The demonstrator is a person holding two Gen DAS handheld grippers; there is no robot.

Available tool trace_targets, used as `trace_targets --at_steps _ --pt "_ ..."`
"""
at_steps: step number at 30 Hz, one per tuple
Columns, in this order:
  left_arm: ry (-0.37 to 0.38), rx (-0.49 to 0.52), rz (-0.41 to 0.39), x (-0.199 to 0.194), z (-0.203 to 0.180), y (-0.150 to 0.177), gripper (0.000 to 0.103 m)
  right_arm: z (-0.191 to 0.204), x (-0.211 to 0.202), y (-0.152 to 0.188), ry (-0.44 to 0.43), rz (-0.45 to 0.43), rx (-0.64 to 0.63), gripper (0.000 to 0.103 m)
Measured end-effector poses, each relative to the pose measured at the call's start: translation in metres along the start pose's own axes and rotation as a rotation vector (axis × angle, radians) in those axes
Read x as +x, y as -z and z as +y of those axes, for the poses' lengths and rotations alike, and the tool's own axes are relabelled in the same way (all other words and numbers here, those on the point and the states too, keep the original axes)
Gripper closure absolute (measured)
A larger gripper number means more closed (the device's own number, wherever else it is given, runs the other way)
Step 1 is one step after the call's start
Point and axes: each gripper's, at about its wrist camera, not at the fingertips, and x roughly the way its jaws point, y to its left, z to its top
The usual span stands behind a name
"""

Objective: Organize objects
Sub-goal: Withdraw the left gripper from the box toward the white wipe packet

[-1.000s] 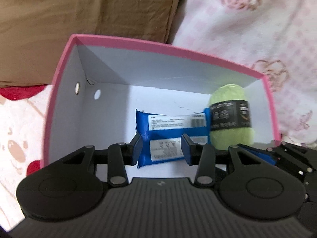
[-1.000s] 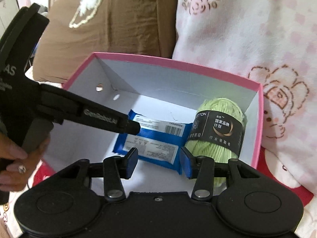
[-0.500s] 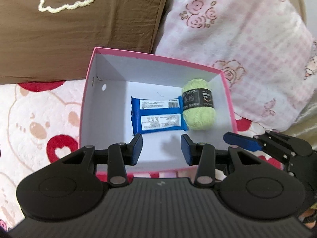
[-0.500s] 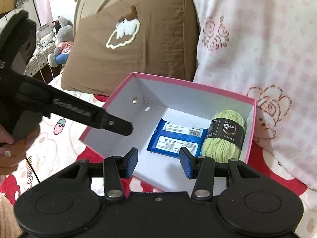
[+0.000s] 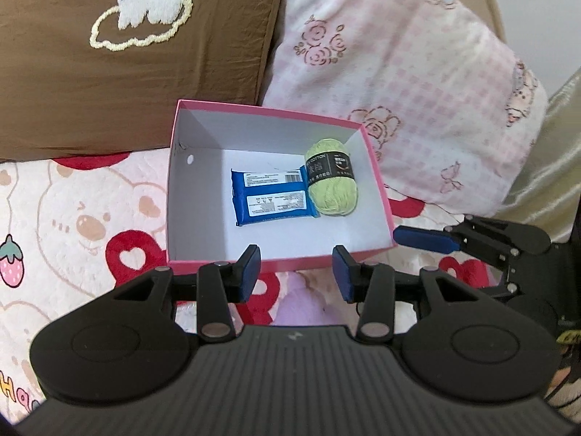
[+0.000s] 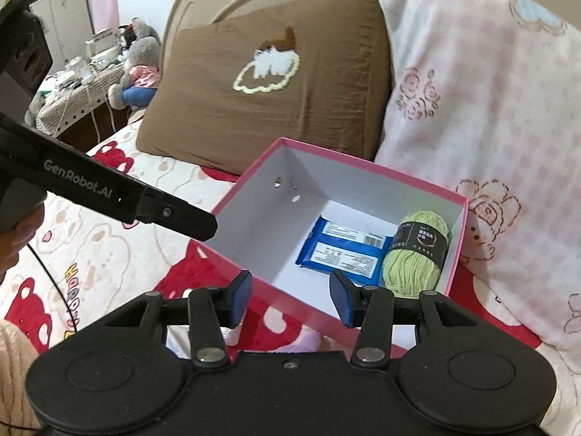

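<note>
Both hand-held grippers have pulled back and up from the pink open cardboard box (image 5: 377, 196); left (image 5: 296, 272) and right (image 6: 288, 296) jaws stand partly open, empty. Inside the box, the blue wrapped packet (image 5: 270, 196) touches the green yarn skein (image 5: 332, 181)

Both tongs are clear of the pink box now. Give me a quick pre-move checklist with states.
1. Left tongs empty, jaws apart: ok.
2. Right tongs empty, jaws apart: ok.
3. Blue packet flat inside the pink box: ok.
4. Green yarn skein inside, touching the packet: ok.
5. Free floor space left in the box: ok.
6. More items waiting on the bedspread: cannot tell.
</note>
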Motion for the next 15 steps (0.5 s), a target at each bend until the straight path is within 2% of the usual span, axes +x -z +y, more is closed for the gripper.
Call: trace_targets --at_steps 10,15 --pt "0.020 0.063 -0.025 -0.029 -0.010 0.021 0.056 0.029 -0.029 0.002 -0.012 0.006 -0.064 0.041" --pt "0.009 0.083 -0.022 -0.035 -0.008 0.035 0.050 0.036 -0.037 0.006 -0.019 0.010 -0.075 0.031"
